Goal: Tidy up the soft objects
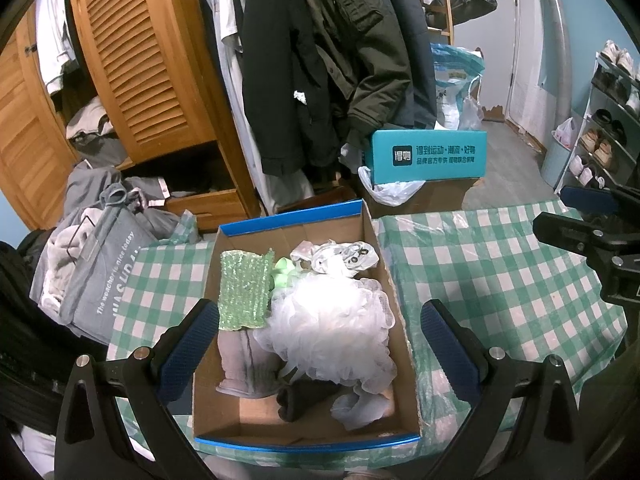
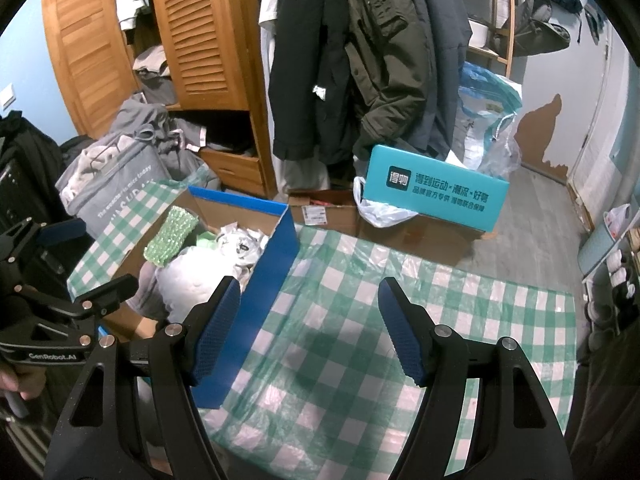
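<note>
Judging by how things lie, I think the sorting is nearly or wholly done. The cardboard box (image 1: 404, 344) on the counter (image 1: 500, 288) already holds every soft thing I can find: the white bath pouf (image 1: 328, 332) heaped in the middle, the green knitted cloth (image 1: 243, 292) standing against the left wall, a grey sock (image 1: 240, 368) below it, a dark sock (image 1: 304, 400) near the front edge, and a crumpled white cloth (image 1: 340, 260) at the far end with something pale green beside it. The checked cover to the right of the box is bare in the right wrist view, so I see nothing left to gather from there. What may remain is tidying the pile, though that is only my guess.

My left gripper (image 1: 316, 344) hangs over the near half of the box, tilted down toward its contents, jaws spread wide with one finger outside the left wall and the other over the counter past the right wall; they hold nothing and touch nothing. My right gripper (image 2: 312, 332) hovers over the bare cover just beside the blue side of the box (image 2: 272, 280), jaws likewise wide apart and holding nothing.
</note>
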### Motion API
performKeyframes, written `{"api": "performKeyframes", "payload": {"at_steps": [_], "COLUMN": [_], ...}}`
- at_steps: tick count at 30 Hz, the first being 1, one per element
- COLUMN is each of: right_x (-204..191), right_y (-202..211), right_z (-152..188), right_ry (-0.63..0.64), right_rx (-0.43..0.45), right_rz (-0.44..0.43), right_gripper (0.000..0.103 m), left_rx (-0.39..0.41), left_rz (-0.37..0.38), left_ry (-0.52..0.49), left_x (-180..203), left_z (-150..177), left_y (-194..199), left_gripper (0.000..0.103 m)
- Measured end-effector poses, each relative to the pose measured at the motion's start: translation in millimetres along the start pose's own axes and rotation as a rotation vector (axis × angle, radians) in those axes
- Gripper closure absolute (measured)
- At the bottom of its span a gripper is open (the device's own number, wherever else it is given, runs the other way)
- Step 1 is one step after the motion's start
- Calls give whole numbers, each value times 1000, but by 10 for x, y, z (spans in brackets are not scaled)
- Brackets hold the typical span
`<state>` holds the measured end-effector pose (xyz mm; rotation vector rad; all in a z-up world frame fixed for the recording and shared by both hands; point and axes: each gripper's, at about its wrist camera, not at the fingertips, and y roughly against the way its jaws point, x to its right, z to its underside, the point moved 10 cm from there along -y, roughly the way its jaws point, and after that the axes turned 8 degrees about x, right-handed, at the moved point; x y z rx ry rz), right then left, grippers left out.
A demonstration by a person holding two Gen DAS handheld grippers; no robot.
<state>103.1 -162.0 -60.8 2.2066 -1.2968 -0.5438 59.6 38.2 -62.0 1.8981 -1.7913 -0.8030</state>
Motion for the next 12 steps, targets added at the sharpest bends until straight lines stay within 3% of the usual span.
{"api": "performKeyframes", "payload": {"at_steps": [12], "right_x": [1], "right_y": [13], "right_z": [4], "right_ry": [-1], "right_rx": [-1], "right_rz": [1], "right_gripper": [32], "left_rx": [-11], "left_rz": [17], "left_ry": [-11], "left_x": [83], "left_z": [46], "left_y": [5], "left_gripper": [1]}}
